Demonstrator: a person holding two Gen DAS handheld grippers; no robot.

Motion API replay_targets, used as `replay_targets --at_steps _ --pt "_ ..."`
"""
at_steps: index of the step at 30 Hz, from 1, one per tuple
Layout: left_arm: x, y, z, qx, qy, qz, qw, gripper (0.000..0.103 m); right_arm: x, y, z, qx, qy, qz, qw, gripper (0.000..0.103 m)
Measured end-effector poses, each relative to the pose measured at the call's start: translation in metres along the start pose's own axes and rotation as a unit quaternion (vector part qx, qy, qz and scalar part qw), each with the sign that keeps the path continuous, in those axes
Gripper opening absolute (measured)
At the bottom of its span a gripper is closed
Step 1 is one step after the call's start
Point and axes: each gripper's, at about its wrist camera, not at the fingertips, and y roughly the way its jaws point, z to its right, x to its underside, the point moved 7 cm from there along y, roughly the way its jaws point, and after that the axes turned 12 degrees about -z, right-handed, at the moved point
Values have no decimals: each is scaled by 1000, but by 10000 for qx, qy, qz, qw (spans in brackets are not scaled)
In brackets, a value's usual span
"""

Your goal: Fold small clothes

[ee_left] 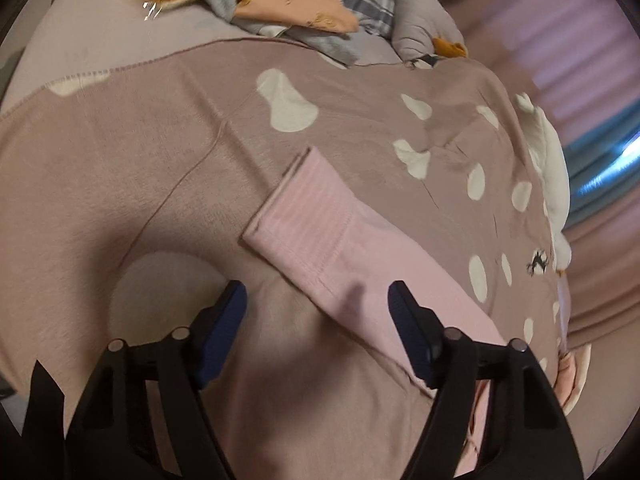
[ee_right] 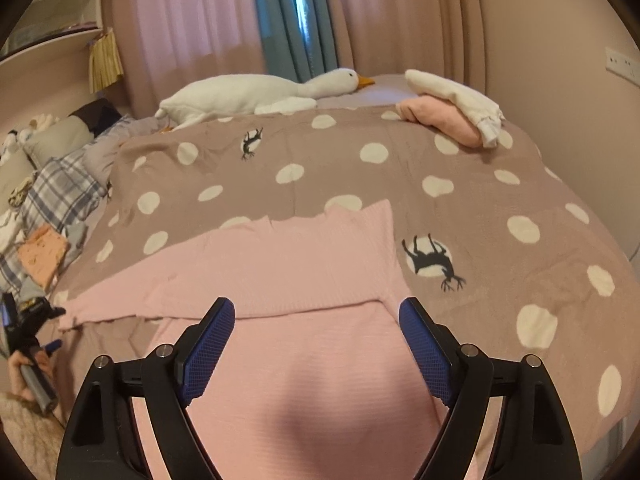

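Pink ribbed garment (ee_right: 280,264) lay flat on spotted blanket (ee_right: 480,200) — left gripper (ee_left: 318,300) and right gripper (ee_right: 316,316) both gaped wide, holding nothing

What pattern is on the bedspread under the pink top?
The bedspread is mauve-brown with white spots, a few holding black deer silhouettes; clearest in the right wrist view.

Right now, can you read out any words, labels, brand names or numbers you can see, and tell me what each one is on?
No readable text in either view.
Peach garment: small brownish marks, too blurred to tell print from lettering.
Bedspread: only white dots and black deer silhouettes, no words.
Pink garment: no label showing.
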Motion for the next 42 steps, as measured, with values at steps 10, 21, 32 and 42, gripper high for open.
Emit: replay_targets --at_steps 10,21,32,42 --pt "-26 17 -4 645 -658 237 9955 27 1 5 -6 -48 -6 -85 10000 84" --pt "-29 -25 37 708 -303 665 9948 5 1 -2 11 58 187 -46 9998 84" --pt "4 -83 146 912 930 987 9866 5 9 -4 35 247 473 -101 9985 84" --pt "63 -87 238 979 2176 811 9677 5 14 -10 55 223 733 -77 9970 84"
